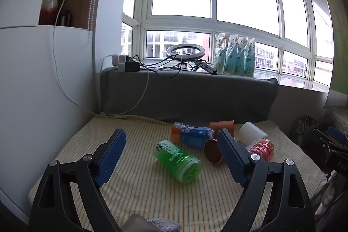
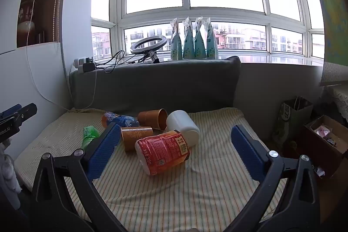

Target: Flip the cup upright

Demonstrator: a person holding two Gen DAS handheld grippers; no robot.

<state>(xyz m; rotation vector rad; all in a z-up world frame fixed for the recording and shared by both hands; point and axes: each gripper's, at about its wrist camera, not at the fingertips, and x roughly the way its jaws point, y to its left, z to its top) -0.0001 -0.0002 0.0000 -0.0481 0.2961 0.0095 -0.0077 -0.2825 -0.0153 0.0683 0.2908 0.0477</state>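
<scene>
**Six cups on their sides, both grippers spread wide above the cloth**

Here, a striped cloth (image 2: 174, 188) covers the work surface, and six cups lie tipped over on it in a loose cluster. The red cup (image 2: 163, 152) is nearest the right gripper (image 2: 176, 142), lying on its side with its printed label up. Just behind it, touching or nearly so, lies a white cup (image 2: 184, 125). To the left of the red one is a brown cup (image 2: 134, 137), also on its side, and behind that a second brown cup (image 2: 153, 119) shows its open mouth toward the right. A blue and orange cup (image 1: 191, 136) lies farther back on the left, and a green cup (image 1: 178, 160) lies apart from the rest, in front of the left gripper (image 1: 171, 145).

Both grippers have their blue-padded fingers spread wide and hold nothing. Neither touches any cup. In the right wrist view the tip of the left gripper shows at the far left edge.

Behind the cloth stands a grey cushion (image 2: 156, 84). On the sill above it are a ring light (image 2: 149, 44), a tangle of cables, and four pouches (image 2: 193, 40) upright in a row against the window.
</scene>
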